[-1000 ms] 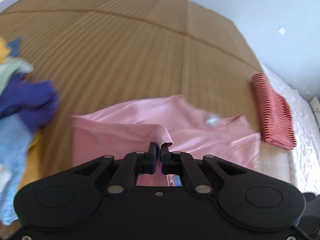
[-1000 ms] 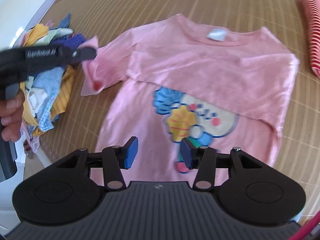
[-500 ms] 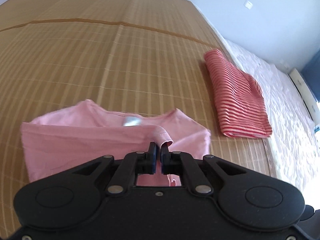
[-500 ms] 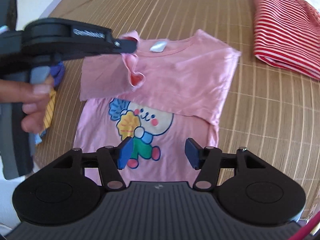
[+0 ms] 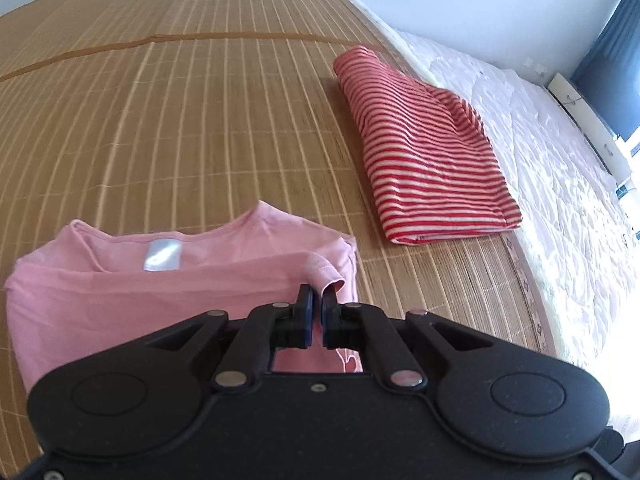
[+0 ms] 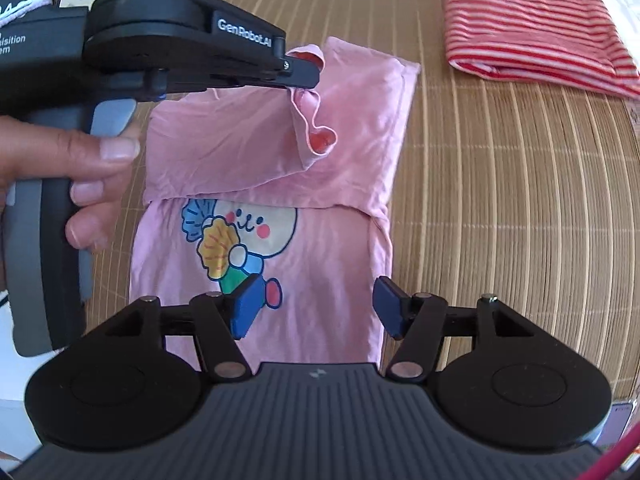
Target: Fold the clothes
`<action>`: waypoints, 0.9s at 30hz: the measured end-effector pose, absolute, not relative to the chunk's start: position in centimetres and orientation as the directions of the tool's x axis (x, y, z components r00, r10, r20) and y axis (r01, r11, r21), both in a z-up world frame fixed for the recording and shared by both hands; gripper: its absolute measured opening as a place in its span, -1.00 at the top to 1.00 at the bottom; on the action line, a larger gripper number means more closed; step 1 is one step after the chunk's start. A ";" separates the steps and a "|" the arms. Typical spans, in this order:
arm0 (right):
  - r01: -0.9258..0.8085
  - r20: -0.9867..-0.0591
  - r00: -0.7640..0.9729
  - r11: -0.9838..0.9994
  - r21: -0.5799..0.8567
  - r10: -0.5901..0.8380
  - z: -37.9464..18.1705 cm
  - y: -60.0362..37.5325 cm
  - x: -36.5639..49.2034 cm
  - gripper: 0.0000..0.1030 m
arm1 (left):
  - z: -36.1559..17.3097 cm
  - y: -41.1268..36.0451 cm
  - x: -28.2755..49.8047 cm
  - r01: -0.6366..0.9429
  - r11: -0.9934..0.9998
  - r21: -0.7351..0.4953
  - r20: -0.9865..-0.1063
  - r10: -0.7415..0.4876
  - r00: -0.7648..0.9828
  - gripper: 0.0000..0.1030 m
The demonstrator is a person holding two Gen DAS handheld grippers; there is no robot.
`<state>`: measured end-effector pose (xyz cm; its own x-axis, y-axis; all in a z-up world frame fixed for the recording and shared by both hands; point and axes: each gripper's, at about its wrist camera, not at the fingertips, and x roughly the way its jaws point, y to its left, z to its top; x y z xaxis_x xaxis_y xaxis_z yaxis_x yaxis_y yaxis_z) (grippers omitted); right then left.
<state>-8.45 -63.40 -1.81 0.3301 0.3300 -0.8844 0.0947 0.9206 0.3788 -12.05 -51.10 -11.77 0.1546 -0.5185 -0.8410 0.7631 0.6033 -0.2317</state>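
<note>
A pink T-shirt (image 6: 320, 184) with a cartoon print lies on the bamboo mat (image 6: 520, 220), both sides folded in. It also shows in the left wrist view (image 5: 160, 292). My left gripper (image 5: 314, 300) is shut on the shirt's left sleeve cuff (image 5: 326, 276) and holds it above the chest, over the far right part of the shirt. It shows from the side in the right wrist view (image 6: 304, 76), sleeve hanging below it. My right gripper (image 6: 316, 308) is open and empty, low over the shirt's lower part.
A folded red-and-white striped garment (image 5: 424, 152) lies on the mat to the right of the shirt, also in the right wrist view (image 6: 532, 20). A white quilted bed cover (image 5: 560, 168) lies beyond the mat's right edge. Bare mat stretches behind the shirt.
My left gripper has carried the sleeve to the right across the shirt, folding the left side over. The right gripper has shifted right and lower along the shirt, still open.
</note>
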 end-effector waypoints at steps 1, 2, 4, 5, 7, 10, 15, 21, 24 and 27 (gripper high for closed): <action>0.099 -0.885 0.329 0.920 0.379 0.329 -1.9 -63.6 -8.6 -0.28 | -12.0 -51.3 -12.2 0.765 0.600 -0.233 -0.844 -0.516 0.148 0.90; 0.101 -0.886 0.328 0.920 0.378 0.328 -2.0 -63.8 -8.7 -0.28 | -12.2 -51.6 -12.4 0.768 0.597 -0.232 -0.846 -0.514 0.144 0.90; 0.106 -0.889 0.322 0.921 0.375 0.325 -2.3 -64.0 -8.7 -0.29 | -12.4 -52.0 -12.8 0.778 0.586 -0.228 -0.849 -0.511 0.137 0.90; 0.110 -0.891 0.320 0.921 0.374 0.323 -2.4 -64.1 -8.7 -0.29 | -12.5 -52.3 -13.0 0.783 0.580 -0.225 -0.850 -0.510 0.133 0.90; 0.119 -0.894 0.315 0.921 0.372 0.320 -2.6 -64.3 -8.8 -0.29 | -12.6 -52.8 -13.3 0.790 0.570 -0.226 -0.852 -0.509 0.124 0.90; 0.137 -0.897 0.308 0.918 0.372 0.317 -2.9 -64.6 -8.8 -0.30 | -12.9 -53.3 -13.7 0.799 0.555 -0.230 -0.853 -0.510 0.109 0.90; 0.165 -0.899 0.294 0.909 0.382 0.324 -3.3 -64.9 -8.8 -0.53 | -13.2 -53.9 -14.2 0.817 0.527 -0.234 -0.856 -0.510 0.083 0.88; 0.172 -0.911 0.285 0.919 0.354 0.298 -3.4 -64.5 -8.5 -0.57 | -13.3 -53.4 -14.4 0.825 0.495 -0.274 -0.848 -0.528 0.035 0.56; 0.166 -0.919 0.269 0.926 0.338 0.287 -3.6 -64.1 -8.4 -0.69 | -12.7 -52.6 -14.5 0.829 0.467 -0.308 -0.829 -0.560 0.007 0.15; 0.157 -0.930 0.259 0.939 0.307 0.260 -3.5 -63.5 -8.2 -0.72 | -11.8 -51.2 -14.5 0.845 0.445 -0.296 -0.820 -0.572 0.014 -0.06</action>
